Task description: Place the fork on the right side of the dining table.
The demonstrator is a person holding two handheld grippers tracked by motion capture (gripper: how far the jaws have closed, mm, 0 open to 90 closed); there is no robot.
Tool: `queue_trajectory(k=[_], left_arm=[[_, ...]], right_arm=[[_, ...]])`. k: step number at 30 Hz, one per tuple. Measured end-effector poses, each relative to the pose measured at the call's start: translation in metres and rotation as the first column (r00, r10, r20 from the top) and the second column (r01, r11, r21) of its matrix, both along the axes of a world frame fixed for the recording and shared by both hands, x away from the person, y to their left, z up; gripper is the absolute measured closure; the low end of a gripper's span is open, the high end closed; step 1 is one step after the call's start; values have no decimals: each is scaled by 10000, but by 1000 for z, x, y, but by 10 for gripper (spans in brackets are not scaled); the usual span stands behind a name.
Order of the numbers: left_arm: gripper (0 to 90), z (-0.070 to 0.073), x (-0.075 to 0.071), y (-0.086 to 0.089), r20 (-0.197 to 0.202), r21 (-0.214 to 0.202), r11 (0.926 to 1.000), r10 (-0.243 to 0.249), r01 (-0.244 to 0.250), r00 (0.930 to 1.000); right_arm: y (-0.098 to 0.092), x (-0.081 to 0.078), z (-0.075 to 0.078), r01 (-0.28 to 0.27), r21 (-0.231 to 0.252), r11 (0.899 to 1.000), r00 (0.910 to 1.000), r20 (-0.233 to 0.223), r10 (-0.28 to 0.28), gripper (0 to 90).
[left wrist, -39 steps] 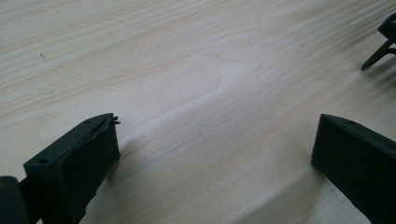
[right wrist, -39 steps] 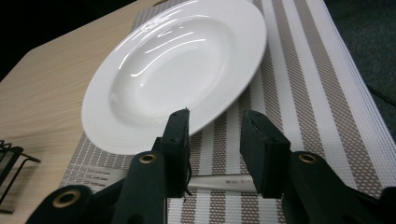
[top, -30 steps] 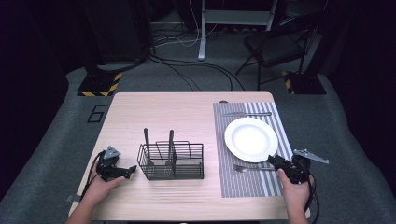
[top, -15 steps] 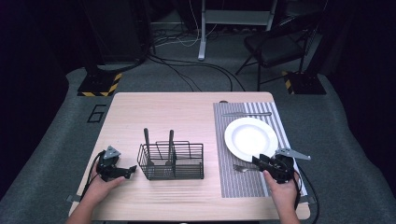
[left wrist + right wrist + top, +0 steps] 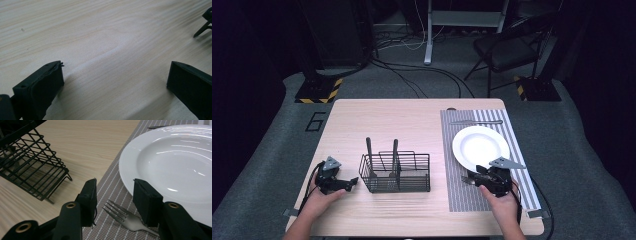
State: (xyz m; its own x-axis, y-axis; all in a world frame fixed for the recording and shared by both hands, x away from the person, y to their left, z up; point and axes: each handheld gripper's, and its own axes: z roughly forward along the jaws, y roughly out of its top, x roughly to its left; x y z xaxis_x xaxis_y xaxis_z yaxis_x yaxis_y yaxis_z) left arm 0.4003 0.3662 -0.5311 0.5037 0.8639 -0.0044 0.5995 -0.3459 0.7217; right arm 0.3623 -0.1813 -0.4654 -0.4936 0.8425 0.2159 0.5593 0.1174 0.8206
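My right gripper [image 5: 115, 185] hovers low over the striped placemat [image 5: 113, 173], just in front of the white plate [image 5: 175, 162]. Its jaws have just been opening and stand apart. A silver fork [image 5: 125, 216] lies flat on the mat below the gap, its tines pointing away from me, and neither pad touches it. In the high view the right gripper [image 5: 474, 176] sits at the near left rim of the plate [image 5: 481, 146]. My left gripper [image 5: 354, 183] rests on the wood left of the black wire basket [image 5: 396, 172]; its jaws [image 5: 116, 67] are wide open over bare table.
Two dark utensil handles [image 5: 368, 150] stand upright in the basket. A knife [image 5: 476, 121] lies on the placemat [image 5: 452, 150] beyond the plate. A basket foot [image 5: 202, 27] shows near the left gripper. Chair and cables on the floor behind the table.
The right gripper has slid left along the plate's near edge, toward the fork's tines, and its jaws have widened. The left gripper has stayed where it was.
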Motion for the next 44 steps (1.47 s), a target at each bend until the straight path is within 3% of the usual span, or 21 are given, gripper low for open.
queue_trajectory(k=[11,15,25,44], left_arm=[[4,0,0,0,4,-2,10000,2,-2,10000],[4,0,0,0,3,-3,10000,1,-1,10000],[4,0,0,0,2,0,10000,-2,2,10000],[4,0,0,0,1,-5,10000,-18,18,10000]], right_arm=[[29,-1,-9,-981,-867,9914,9944,315,1011,514],[37,0,-15,-1373,-902,9864,9903,98,1388,508],[64,-3,-33,-2361,-1844,9541,9707,5,2403,502],[77,-3,-49,-2867,-2247,9313,9550,97,2963,481]])
